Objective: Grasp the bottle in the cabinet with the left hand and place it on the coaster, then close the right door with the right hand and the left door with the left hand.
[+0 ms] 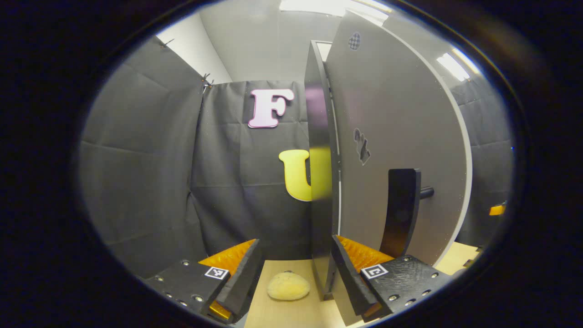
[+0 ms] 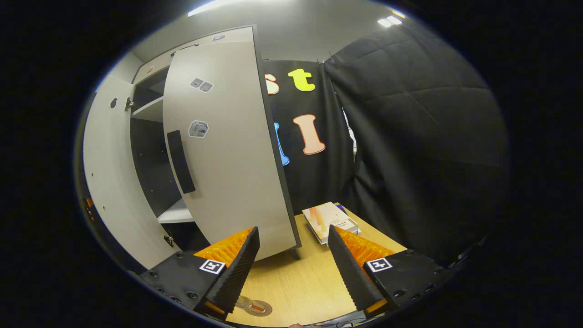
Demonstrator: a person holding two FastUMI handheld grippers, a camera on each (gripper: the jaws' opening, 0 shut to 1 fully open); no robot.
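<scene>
Left gripper (image 1: 296, 278) jaws spread, empty, at left door (image 1: 401, 150) edge, near handle (image 1: 401, 209); yellow sponge (image 1: 288, 286) on table (image 1: 291, 314) ahead. Right gripper (image 2: 294, 269) jaws parted, empty, facing half-open right door (image 2: 227, 150); book (image 2: 330, 221) beyond; bottle position cannot tell

Each gripper (image 1: 296, 273) (image 2: 294, 269): ridged wedge fingers, square coded tag, screws.

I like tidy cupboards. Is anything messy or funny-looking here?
Both cabinet doors hang open: the left door swung wide, the right door partly out over the table. A yellow fuzzy lump lies loose on the tabletop beside the left door's edge. Nothing looks spilled or broken.
</scene>
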